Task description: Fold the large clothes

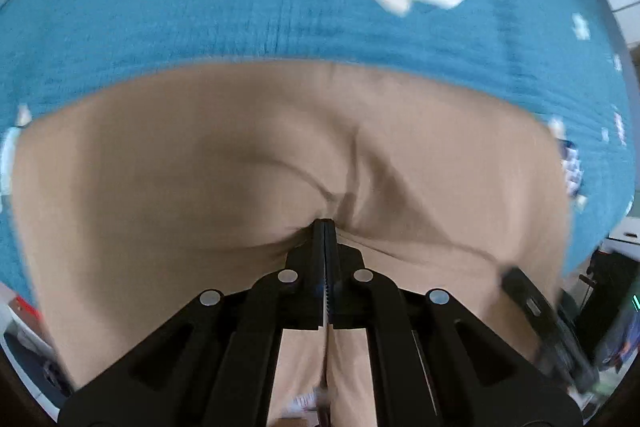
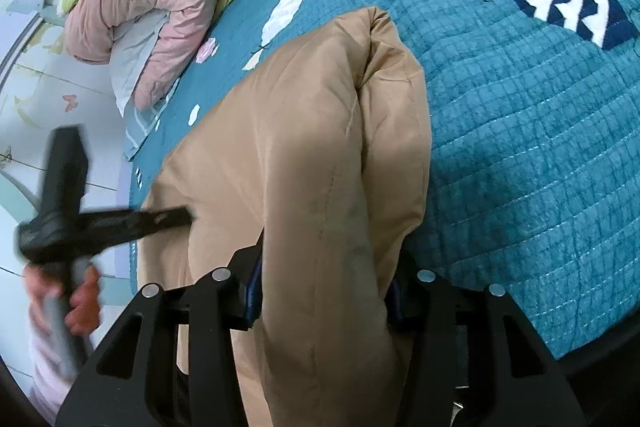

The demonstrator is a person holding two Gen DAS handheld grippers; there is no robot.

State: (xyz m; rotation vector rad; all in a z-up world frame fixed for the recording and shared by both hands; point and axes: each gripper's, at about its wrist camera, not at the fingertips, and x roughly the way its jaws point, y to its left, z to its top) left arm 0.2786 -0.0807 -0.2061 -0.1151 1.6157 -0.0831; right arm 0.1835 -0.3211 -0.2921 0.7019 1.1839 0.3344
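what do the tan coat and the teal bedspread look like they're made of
Coat: smooth, faintly shiny woven shell, likely nylon or polyester, puffy with stitched seams, so probably padded. Bedspread: matte, crinkled quilted cotton by its look, with a stitched grid and sewn-on patches.

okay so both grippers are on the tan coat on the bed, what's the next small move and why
Probably carry the left gripper across with its pinch, laying that layer over the rest of the tan coat. Its jaws are shut on a pinch of fabric, with creases running into the tips. The right gripper has a thick fold between its jaws, so it can anchor that side on the blue quilt.
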